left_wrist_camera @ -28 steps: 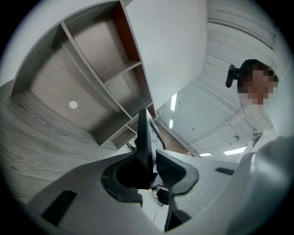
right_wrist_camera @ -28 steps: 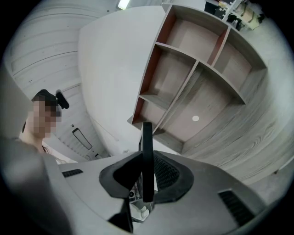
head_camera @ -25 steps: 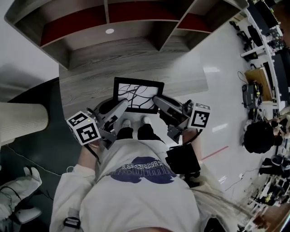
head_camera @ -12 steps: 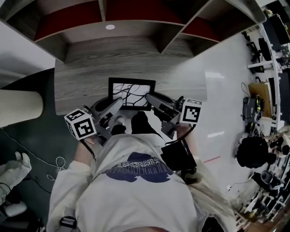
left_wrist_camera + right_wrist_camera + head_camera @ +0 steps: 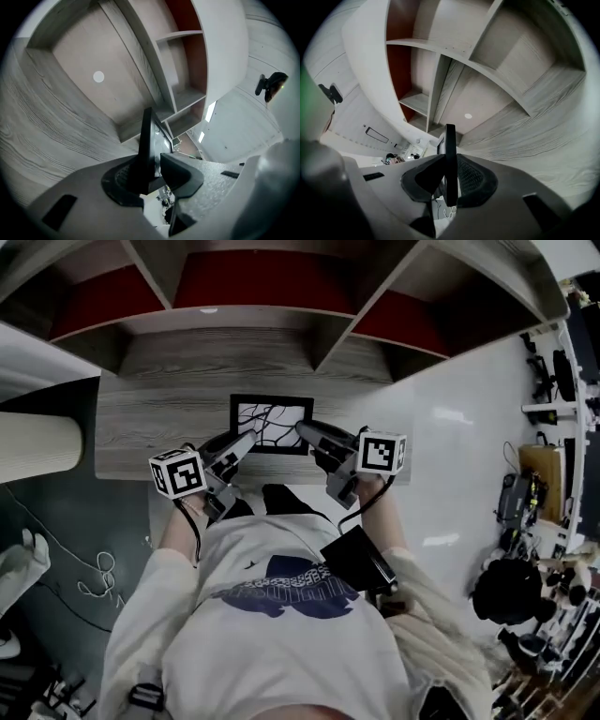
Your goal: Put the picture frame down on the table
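Note:
The black picture frame (image 5: pixel 272 423), with a branch-like drawing, sits low over the grey wood table (image 5: pixel 141 432), face up towards me. My left gripper (image 5: pixel 246 440) is at its near left corner and my right gripper (image 5: pixel 306 431) at its near right corner. In the left gripper view the frame (image 5: pixel 146 140) stands edge-on between the jaws of the left gripper (image 5: pixel 152 171), which have just been opening: one pad lies against it, the other stands slightly off. In the right gripper view both pads of the right gripper (image 5: pixel 450 180) press on the frame's edge (image 5: pixel 450 154).
A wooden shelf unit (image 5: pixel 262 287) with red back panels rises behind the table, close beyond the frame. A pale cylinder (image 5: pixel 37 442) stands at the left. White floor (image 5: pixel 450 427) lies to the right, with cluttered benches (image 5: pixel 553 474) at the far right.
Both grippers have carried the frame forward and down towards the tabletop. It now looks smaller and lies over the table's middle.

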Demonstrator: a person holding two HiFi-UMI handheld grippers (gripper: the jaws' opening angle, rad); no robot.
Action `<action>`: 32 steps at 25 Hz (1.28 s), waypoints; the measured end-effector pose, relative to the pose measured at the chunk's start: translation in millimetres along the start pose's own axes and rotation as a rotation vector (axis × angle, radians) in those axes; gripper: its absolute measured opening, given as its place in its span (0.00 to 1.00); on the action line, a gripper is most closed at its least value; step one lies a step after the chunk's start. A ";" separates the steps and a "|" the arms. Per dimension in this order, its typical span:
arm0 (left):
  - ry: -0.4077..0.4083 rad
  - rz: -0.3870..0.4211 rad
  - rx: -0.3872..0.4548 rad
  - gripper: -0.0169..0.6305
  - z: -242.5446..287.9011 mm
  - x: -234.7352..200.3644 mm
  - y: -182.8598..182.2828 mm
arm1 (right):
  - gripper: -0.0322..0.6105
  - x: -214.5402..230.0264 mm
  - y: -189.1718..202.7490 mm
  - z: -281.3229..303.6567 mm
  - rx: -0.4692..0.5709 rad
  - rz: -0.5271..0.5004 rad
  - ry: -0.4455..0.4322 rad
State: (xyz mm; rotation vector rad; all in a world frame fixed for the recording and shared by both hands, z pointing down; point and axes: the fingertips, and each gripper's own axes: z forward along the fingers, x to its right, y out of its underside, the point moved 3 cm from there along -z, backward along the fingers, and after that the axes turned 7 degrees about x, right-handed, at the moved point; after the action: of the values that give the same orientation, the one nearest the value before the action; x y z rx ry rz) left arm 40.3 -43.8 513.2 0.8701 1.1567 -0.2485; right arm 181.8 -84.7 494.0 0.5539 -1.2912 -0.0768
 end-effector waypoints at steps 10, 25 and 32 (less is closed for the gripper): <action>-0.121 -0.087 -0.009 0.21 8.4 -96.0 -63.9 | 0.17 62.8 -26.7 109.2 -0.127 0.061 0.071; -0.268 -0.191 -0.190 0.23 17.4 -157.1 -86.0 | 0.19 110.2 -13.6 155.6 -0.125 0.247 0.328; -0.372 -0.247 -0.238 0.25 18.7 -203.4 -101.2 | 0.20 141.8 -8.8 193.0 -0.108 0.253 0.488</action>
State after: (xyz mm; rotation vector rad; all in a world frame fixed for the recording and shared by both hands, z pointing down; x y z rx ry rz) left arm -91.0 -174.8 645.7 0.4459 0.9194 -0.4448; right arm 47.2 -209.8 647.9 0.2874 -0.8646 0.1891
